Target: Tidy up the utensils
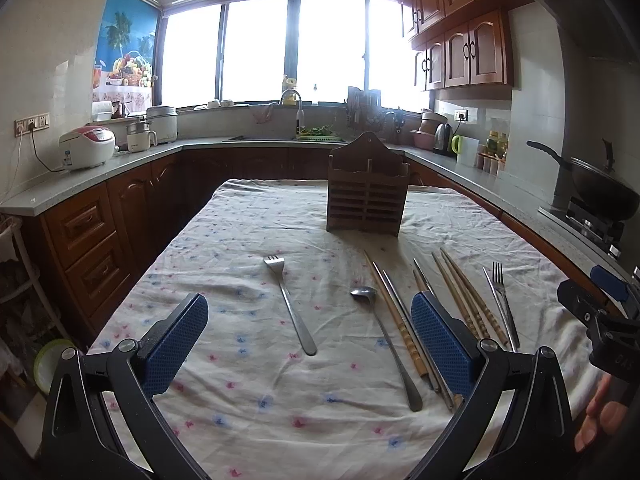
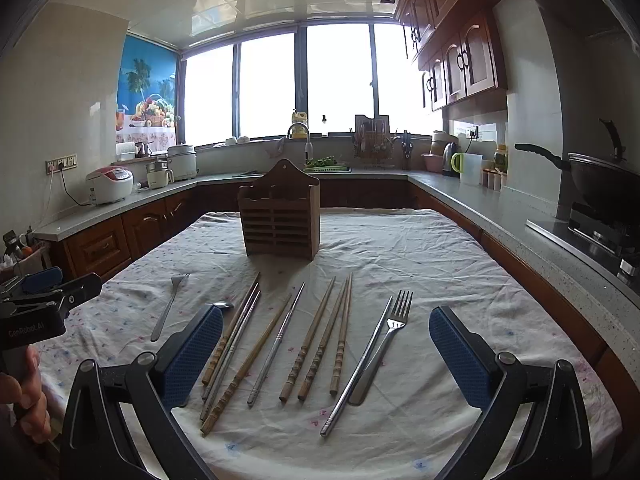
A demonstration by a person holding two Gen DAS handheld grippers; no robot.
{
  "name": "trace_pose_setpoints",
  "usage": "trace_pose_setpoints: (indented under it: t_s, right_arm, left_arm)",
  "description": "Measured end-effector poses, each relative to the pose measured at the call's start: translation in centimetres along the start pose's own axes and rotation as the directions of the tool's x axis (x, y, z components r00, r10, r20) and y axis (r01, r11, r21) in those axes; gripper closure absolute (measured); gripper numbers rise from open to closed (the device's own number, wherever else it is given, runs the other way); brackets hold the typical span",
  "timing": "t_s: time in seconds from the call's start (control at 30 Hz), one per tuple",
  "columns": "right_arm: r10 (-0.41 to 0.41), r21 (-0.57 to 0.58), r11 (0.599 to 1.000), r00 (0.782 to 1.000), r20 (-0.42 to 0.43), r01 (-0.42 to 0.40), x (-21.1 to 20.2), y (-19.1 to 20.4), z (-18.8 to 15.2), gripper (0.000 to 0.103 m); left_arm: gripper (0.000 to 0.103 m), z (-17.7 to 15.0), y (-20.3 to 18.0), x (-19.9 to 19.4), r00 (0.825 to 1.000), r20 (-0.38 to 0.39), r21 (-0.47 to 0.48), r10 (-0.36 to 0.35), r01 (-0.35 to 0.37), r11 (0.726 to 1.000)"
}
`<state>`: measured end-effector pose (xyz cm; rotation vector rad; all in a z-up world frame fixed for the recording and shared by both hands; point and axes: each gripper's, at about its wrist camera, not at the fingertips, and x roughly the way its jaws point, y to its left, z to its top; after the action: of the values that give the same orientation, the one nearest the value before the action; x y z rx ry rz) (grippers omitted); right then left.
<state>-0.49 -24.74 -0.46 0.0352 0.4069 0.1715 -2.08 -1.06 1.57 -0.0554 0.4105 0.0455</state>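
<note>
A brown wooden utensil holder (image 1: 368,192) (image 2: 280,220) stands upright at the far middle of the cloth-covered table (image 1: 240,240). In front of it lie a steel fork (image 1: 290,304) (image 2: 168,306), a steel spoon (image 1: 384,340), several wooden and metal chopsticks (image 2: 308,340) (image 1: 464,300) and a second fork (image 2: 386,340) (image 1: 502,304). My left gripper (image 1: 310,344) hovers open above the near fork and spoon. My right gripper (image 2: 326,354) hangs open over the chopsticks. Neither holds anything.
Kitchen counters run along both sides and the far end, with a rice cooker (image 1: 88,148) on the left and a wok on a stove (image 2: 600,184) on the right. A hand (image 2: 24,392) grips the left tool's handle.
</note>
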Motion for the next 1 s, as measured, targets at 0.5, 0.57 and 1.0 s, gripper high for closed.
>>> trace_pose_setpoints:
  t_s: [0.5,0.57,1.0]
  right_arm:
    - [0.021,0.007,1.0,1.0,0.0,-0.021,0.01,0.24,-0.05,0.0]
    - [0.021,0.009,1.0,1.0,-0.004,-0.021,0.11,0.33,-0.08,0.0]
    - [0.026,0.016,1.0,1.0,-0.001,-0.026,0.11,0.27,-0.08,0.0]
  left_arm:
    - [0.0,-0.1,-0.01,-0.03,1.0,0.004,0.005,0.001,-0.001,1.0]
    - [0.0,-0.12,-0.01,-0.02,1.0,0.004,0.005,0.001,-0.001,1.0]
    - [0.0,-0.12,-0.05,0.07,1.0,0.003,0.006,0.001,-0.001,1.0]
